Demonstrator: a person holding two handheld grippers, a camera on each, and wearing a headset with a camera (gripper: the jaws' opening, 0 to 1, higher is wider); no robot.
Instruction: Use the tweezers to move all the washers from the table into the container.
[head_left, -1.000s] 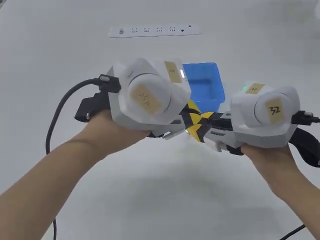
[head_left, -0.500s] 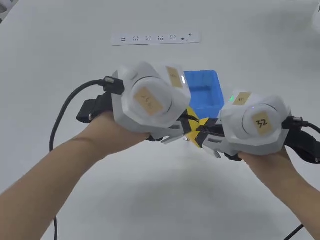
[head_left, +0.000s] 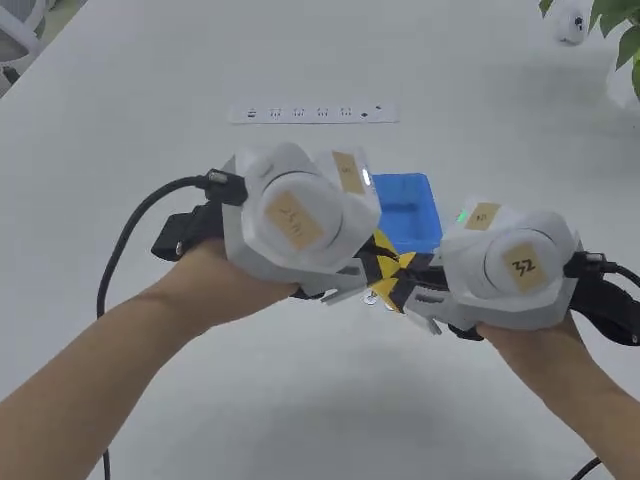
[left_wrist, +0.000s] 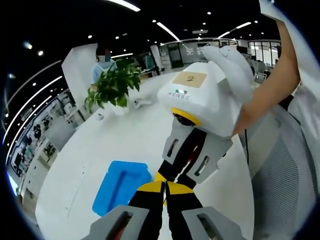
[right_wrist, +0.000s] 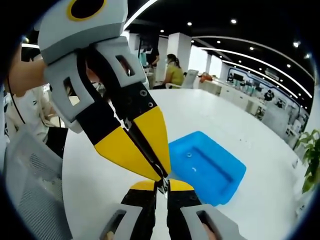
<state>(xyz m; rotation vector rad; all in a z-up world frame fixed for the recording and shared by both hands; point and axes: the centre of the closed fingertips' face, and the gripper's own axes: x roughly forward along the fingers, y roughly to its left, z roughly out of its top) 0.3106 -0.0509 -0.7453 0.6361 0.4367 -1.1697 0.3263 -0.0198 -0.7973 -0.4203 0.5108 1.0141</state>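
The two grippers meet tip to tip above the white table (head_left: 300, 400). My left gripper (head_left: 383, 258) comes in from the left and is shut on thin dark tweezers (right_wrist: 145, 150), which run between its yellow fingertips (right_wrist: 127, 152). My right gripper (head_left: 394, 278) faces it, and its own jaws (right_wrist: 161, 188) are closed on the tweezers' end. A small silver tip (head_left: 372, 297) pokes out below the joined jaws. The blue container (head_left: 410, 205) lies just behind them on the table, and two tiny specks (right_wrist: 189, 155) lie on its floor.
A white power strip (head_left: 312, 113) lies at the far side of the table. A black cable (head_left: 130, 240) trails from the left gripper. Green plant leaves (head_left: 620, 30) stand at the far right corner. A person (right_wrist: 175, 70) sits beyond the table.
The camera has tilted, so the power strip sits lower in the picture. The right gripper has drawn a little closer to the left one, with the tips still joined.
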